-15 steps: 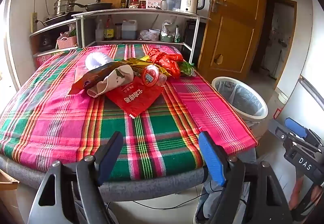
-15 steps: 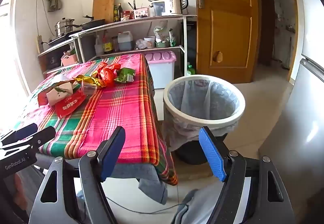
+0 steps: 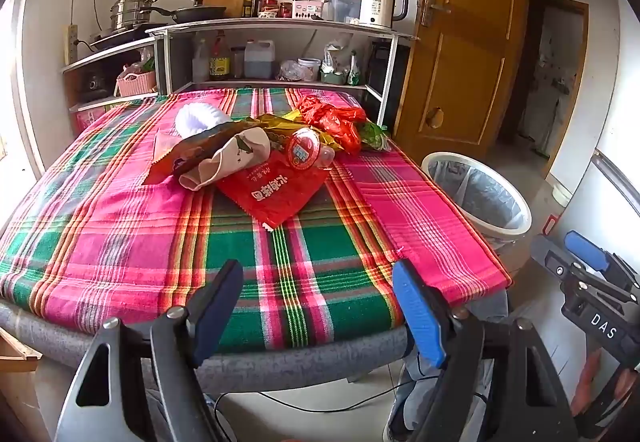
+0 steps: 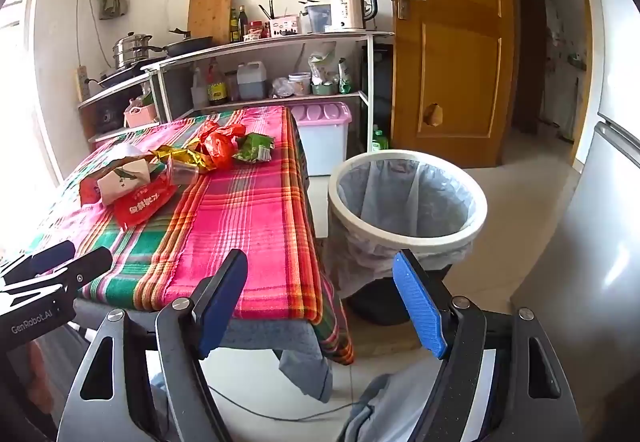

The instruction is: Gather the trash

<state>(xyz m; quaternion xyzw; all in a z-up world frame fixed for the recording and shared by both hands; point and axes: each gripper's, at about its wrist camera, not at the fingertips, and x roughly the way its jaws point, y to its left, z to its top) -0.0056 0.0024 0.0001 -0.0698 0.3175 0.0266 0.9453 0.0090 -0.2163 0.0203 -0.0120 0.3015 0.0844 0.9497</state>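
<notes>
Trash heap lies ahead of the left claw; bin sits ahead of the right claw.

Both claws stand wide open and empty; the left claw (image 3: 318, 308) hangs over the near edge of the tabletop (image 3: 120, 242), and the pile of wrappers lies straight beyond it toward the far half; the red snack bag (image 3: 276, 190) is the nearest piece, its long axis running diagonally with one corner pointing back at the claw; the beige wrapper (image 3: 228, 158) and red-lidded cup (image 3: 304, 150) rest just behind it; the right claw (image 4: 320, 300) hovers off the tabletop's corner, with the lined trash bin (image 4: 408, 198) on the floor just beyond it; I judge the left the nearer for the first pick.
</notes>
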